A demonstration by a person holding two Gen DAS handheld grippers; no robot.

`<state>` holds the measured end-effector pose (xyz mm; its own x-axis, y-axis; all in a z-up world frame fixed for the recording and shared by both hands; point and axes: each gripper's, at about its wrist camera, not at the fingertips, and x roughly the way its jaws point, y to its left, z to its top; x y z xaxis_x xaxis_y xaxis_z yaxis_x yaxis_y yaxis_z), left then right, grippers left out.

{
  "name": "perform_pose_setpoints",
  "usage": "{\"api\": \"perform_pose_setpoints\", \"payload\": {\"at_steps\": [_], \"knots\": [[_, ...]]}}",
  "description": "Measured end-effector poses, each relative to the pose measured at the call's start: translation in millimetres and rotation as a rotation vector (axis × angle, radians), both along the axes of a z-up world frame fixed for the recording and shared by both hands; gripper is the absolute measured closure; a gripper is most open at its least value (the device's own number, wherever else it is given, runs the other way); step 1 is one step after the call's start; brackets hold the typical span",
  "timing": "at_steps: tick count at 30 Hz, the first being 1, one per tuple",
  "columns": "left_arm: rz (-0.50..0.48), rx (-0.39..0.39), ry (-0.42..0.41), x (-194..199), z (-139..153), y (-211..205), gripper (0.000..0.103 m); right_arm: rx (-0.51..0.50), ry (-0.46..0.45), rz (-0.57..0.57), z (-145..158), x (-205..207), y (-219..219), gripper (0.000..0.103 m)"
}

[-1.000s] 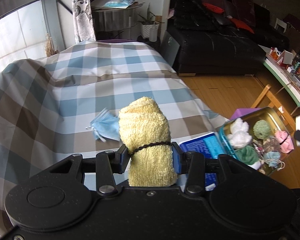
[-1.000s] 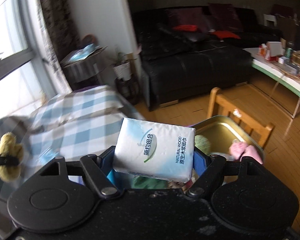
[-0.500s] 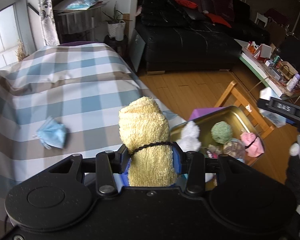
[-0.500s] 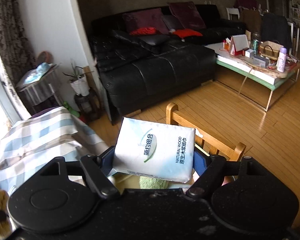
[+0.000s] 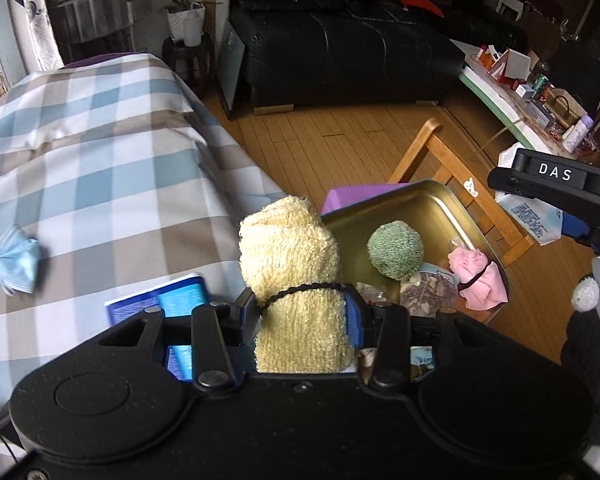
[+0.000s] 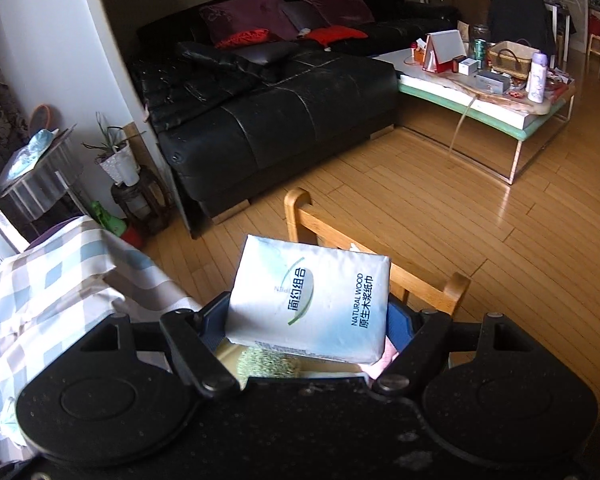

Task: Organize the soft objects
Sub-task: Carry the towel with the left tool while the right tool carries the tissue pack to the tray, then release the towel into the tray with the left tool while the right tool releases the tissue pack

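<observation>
The left gripper [image 5: 302, 314] is clamping a rolled yellow towel [image 5: 296, 280] at the black band around its waist, and the roll is standing upright between the pads, hanging just beside the near-left wall of the gold tin [image 5: 456, 208]. The right gripper [image 6: 314, 320] is squeezing a white tissue pack [image 6: 312, 300] across its width, the pack lying tilted above the tin; in the left wrist view that gripper is showing over the tin's far-right edge. The tin is sitting on a wooden chair [image 5: 428, 148] at the end of the checked cloth [image 5: 100, 140], and it is already holding a green yarn ball [image 5: 396, 250], a pink scrunchie [image 5: 478, 278] and a crinkled clear packet [image 5: 428, 294]. The open ground is the bare metal toward the tin's far-left corner, so the towel is best being carried over the rim and laid on its side there, not dropped upright, where it would likely topple onto the yarn ball. The pack looks too broad for what is left; it is probably better going in last, flat on top or along the far wall. With both grippers crowding one tin, one at a time is safer. A blue mask [image 5: 16, 256] near the cloth's left edge and a blue packet [image 5: 168, 300] near its near edge are still waiting.
</observation>
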<state>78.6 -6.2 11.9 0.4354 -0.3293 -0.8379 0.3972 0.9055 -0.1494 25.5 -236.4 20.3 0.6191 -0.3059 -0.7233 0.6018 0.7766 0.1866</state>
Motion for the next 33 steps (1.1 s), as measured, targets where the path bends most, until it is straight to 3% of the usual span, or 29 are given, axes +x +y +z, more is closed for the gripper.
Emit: {"api": "perform_pose_setpoints", "payload": {"at_steps": [11, 15, 30, 33], "knots": [[-0.047, -0.004, 0.002, 11.1, -13.6, -53.2, 0.059, 0.022, 0.019, -0.024, -2.9, 6.2, -4.4, 0.026], [-0.051, 0.001, -0.007, 14.9, -18.9, -64.0, 0.047, 0.036, 0.03, -0.034, -5.1, 8.7, -7.2, 0.026], [-0.021, 0.026, 0.016, 12.1, -32.3, -53.6, 0.041, 0.03, 0.046, -0.035, -5.8, 18.8, -4.9, 0.025], [-0.021, 0.033, 0.018, 10.2, -34.5, -51.0, 0.041, 0.032, 0.041, -0.043, -6.1, 17.1, -5.6, 0.019]]}}
